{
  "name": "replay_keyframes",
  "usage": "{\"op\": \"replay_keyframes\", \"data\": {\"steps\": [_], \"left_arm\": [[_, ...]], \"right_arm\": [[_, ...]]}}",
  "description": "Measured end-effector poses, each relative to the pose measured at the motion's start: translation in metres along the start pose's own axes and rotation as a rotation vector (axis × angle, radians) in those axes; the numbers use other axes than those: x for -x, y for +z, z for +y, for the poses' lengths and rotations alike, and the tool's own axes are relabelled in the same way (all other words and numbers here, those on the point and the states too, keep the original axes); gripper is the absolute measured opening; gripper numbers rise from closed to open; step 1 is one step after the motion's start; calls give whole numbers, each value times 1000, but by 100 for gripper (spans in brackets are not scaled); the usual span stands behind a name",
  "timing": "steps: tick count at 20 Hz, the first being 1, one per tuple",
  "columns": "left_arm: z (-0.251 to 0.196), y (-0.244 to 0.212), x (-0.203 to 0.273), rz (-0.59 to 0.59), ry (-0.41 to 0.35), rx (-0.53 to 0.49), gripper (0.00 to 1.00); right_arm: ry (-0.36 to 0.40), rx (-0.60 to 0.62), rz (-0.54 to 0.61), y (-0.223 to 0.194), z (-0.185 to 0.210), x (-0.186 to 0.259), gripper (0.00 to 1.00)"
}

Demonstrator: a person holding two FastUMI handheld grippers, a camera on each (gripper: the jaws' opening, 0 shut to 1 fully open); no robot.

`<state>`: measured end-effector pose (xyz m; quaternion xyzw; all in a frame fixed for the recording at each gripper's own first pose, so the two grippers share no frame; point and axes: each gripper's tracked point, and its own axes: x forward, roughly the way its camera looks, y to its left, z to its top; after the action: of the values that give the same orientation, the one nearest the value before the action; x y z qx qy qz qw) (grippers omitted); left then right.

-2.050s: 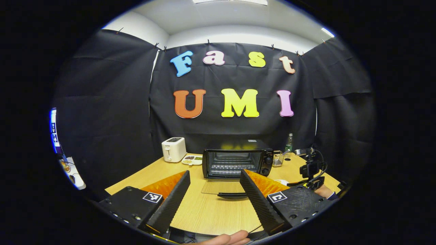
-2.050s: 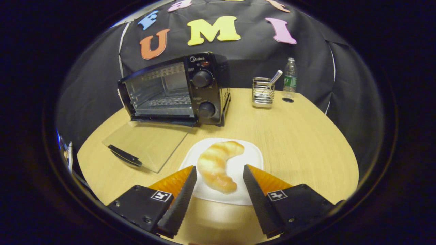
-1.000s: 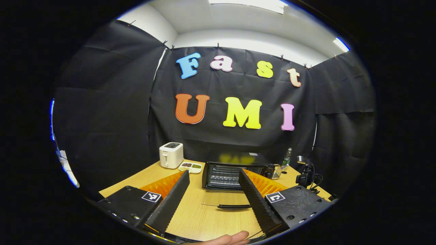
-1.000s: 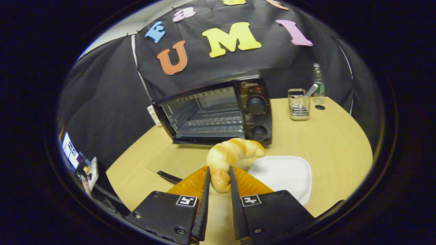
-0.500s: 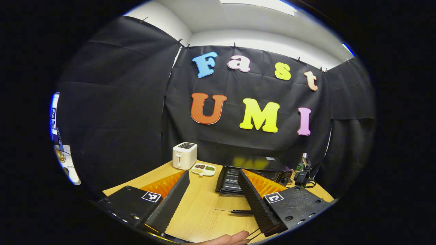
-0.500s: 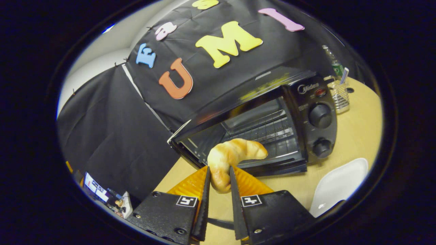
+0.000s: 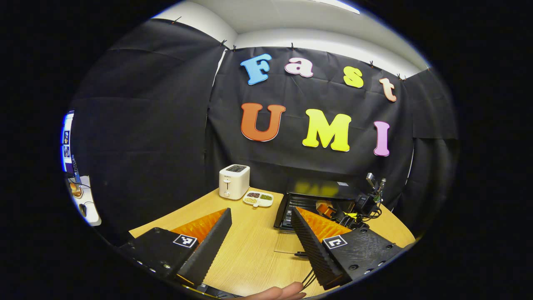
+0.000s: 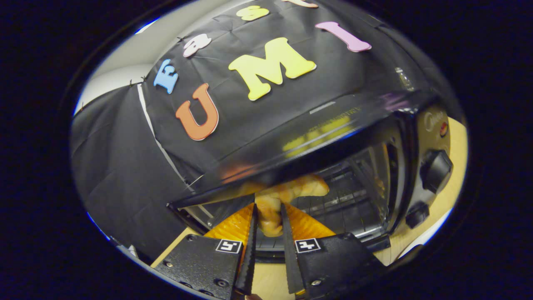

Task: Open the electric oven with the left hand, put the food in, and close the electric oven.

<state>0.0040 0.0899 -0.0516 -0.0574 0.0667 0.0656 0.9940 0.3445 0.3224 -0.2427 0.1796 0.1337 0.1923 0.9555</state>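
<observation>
1. Door down: the electric oven (image 8: 374, 175) stands open on the wooden table (image 7: 250, 254), its glass door (image 7: 287, 252) folded flat toward the camera in the left gripper view, so the opening step reads as done.

2. Food at the mouth: in the right gripper view, the right gripper (image 8: 268, 237) has its jaws clamped together on one end of the croissant (image 8: 287, 193). The pastry's free end reaches past the upper lip of the oven and hangs above the wire rack (image 8: 337, 204). It looks carried rather than resting, though whether it touches the rack is hard to tell in the dim cavity.

3. Left side idle: the left gripper (image 7: 260, 246) hovers low over the table with its jaws wide apart and nothing between them, well back from the oven. A fingertip of the person's hand (image 7: 279, 291) shows at the bottom edge of that view.

4. Seen from afar: the left gripper view also catches the right gripper (image 7: 333, 210) reaching into the oven's front, with a toaster (image 7: 234, 181) and a small snack dish (image 7: 258, 198) farther left on the table.

5. Still to come, by this reading: setting the croissant down on the rack, letting go and drawing the right gripper clear, then lifting the door shut.

6. Overall, the task appears a little past halfway, with placement under way and closing untouched.
</observation>
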Motion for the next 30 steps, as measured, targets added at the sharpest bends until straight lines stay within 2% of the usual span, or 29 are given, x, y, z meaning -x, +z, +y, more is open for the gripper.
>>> {"op": "replay_keyframes", "data": {"steps": [5,8,10,12,16,19,20,23,27,28,30], "left_arm": [[4,-10,-1,23,3,-17,94],[3,-19,-3,49,3,-20,94],[-1,-21,-6,59,-6,-22,94],[-7,-25,-8,66,-19,-28,94],[-24,-35,-13,84,-55,-51,94],[-40,-39,-17,82,-92,-63,94],[-45,-41,-19,84,-106,-70,94],[-58,-53,-28,101,-137,-112,94],[-84,-95,-42,200,-177,-142,94],[-92,-108,-44,229,-195,-148,94],[-106,-138,-47,303,-229,-146,94]], "right_arm": [[-68,78,15,-12,-5,-22,40],[-25,69,42,-16,6,-8,100],[-9,74,33,-10,7,8,100],[-15,108,18,-1,4,29,96],[-35,128,-31,24,-5,84,96],[-38,196,-90,54,-6,128,96],[-17,216,-126,68,-1,145,100],[-23,212,-155,93,-9,184,95],[-83,266,-187,139,-25,240,94],[-92,282,-219,154,-25,258,99],[-113,299,-261,174,-29,288,95]]}}
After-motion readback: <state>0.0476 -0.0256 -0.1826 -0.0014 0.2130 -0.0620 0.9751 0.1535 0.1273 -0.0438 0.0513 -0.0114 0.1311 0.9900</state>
